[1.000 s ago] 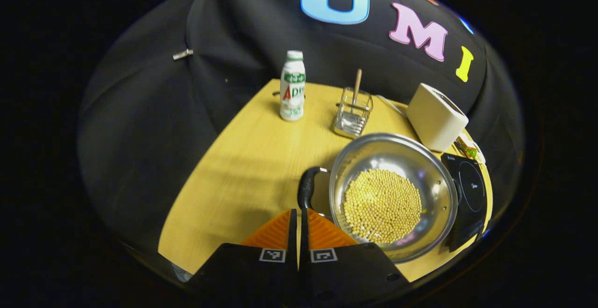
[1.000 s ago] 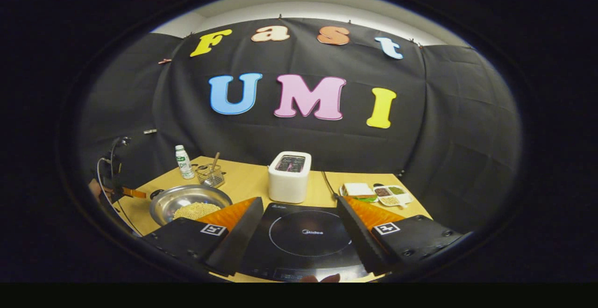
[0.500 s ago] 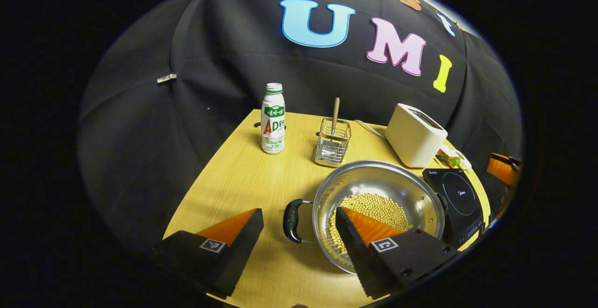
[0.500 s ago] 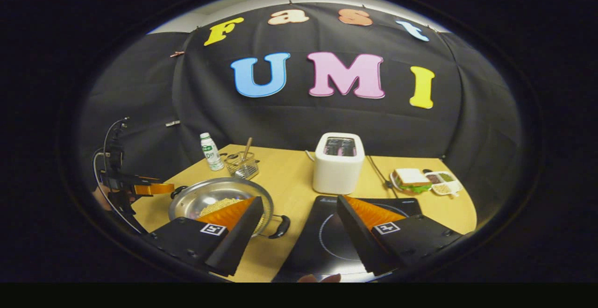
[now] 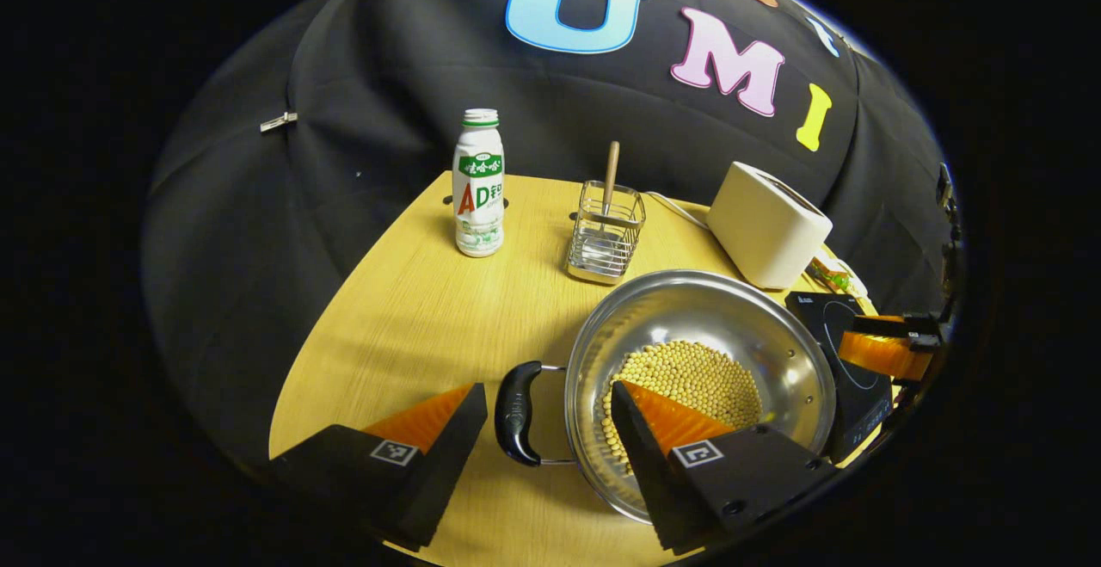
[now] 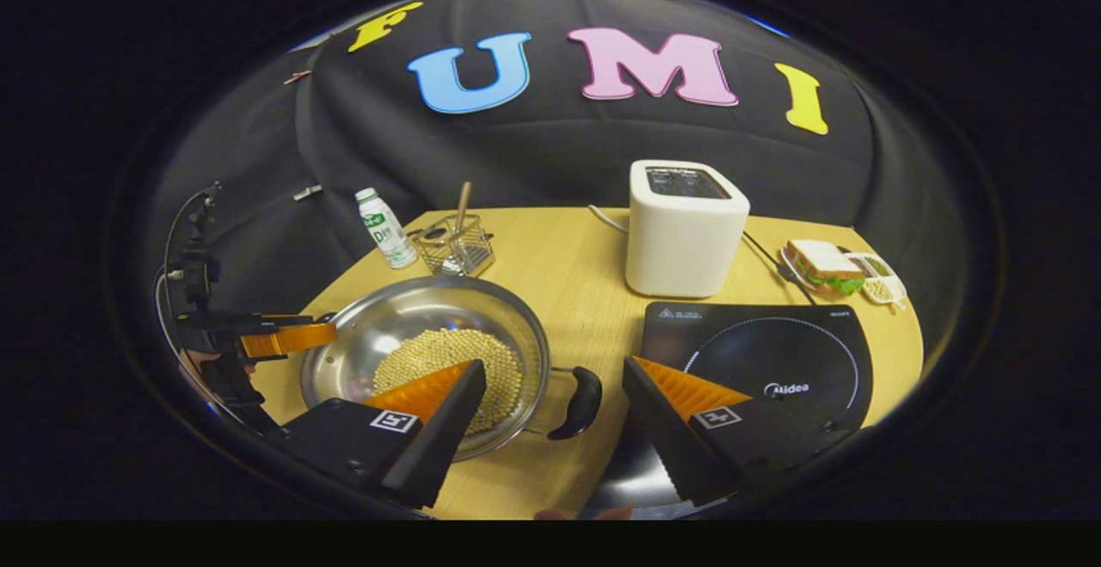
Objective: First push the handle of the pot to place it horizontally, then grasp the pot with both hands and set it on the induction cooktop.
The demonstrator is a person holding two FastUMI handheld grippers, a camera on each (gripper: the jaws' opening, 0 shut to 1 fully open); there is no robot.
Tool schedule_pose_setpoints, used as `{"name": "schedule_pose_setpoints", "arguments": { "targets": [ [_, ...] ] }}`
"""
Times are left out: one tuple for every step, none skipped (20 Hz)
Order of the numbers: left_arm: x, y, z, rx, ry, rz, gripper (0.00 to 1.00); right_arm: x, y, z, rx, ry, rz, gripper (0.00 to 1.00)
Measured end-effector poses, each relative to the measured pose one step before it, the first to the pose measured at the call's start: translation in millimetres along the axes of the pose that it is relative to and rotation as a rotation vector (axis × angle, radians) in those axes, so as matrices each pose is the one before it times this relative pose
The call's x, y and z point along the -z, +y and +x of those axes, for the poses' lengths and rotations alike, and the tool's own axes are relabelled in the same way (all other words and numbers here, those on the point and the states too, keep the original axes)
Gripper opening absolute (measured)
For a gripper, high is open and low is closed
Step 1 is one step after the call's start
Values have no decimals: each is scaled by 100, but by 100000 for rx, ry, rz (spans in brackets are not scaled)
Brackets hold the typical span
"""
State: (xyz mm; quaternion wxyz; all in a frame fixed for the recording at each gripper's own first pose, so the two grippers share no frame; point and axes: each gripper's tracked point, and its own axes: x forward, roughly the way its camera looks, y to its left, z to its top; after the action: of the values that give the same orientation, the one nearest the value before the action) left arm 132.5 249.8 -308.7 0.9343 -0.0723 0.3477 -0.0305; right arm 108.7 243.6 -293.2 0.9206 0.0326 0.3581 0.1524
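— What's on the wooden table (image 5: 413, 309) against the black cloth?

— The pot (image 5: 698, 326) of beans sits left of the induction cooktop (image 6: 774, 360), not yet on it; its handles look level, so I judge the push done, lifting left.

— Your grippers?

— My left gripper (image 5: 550, 429) gapes wide around the left handle (image 5: 518, 412), touching nothing; my right gripper (image 6: 550, 399) is likewise wide, straddling the right handle (image 6: 583, 402), empty.

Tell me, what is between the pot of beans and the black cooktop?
In the right gripper view, the pot's black handle sticks out into bare wooden table before the cooktop.
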Motion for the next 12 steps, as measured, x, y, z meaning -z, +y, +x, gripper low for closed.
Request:
{"name": "schedule_pose_setpoints", "arguments": {
  "targets": [
    [293,7,344,145,1571,222,91,752,-166,587,1246,2013,-111,99],
    [232,107,434,-212,1313,357,91,545,-50,457,601,2036,102,99],
    [194,101,412,-405,829,529,90,595,202,385,183,1617,479,99],
    [134,151,341,-492,726,376,90,394,178,336,59,927,260,92],
    [179,72,297,-42,935,240,89,272,54,330,366,908,-122,98],
    [118,11,262,94,765,330,87,262,-6,257,221,1044,297,99],
    [13,54,235,-328,272,597,85,434,153,479,29,1159,1010,97],
    [-99,141,216,-646,-88,464,78,363,55,451,614,1188,1137,93],
    [-18,-12,196,-84,-329,-86,76,165,-216,456,991,727,816,90],
    [55,-34,149,31,563,-25,72,319,44,394,168,1226,1004,85],
    [170,552,848,-580,838,523,71,360,-63,397,378,1175,1034,84],
    [192,126,82,-663,478,646,69,248,-451,301,2119,859,97,77]
  ]
}}
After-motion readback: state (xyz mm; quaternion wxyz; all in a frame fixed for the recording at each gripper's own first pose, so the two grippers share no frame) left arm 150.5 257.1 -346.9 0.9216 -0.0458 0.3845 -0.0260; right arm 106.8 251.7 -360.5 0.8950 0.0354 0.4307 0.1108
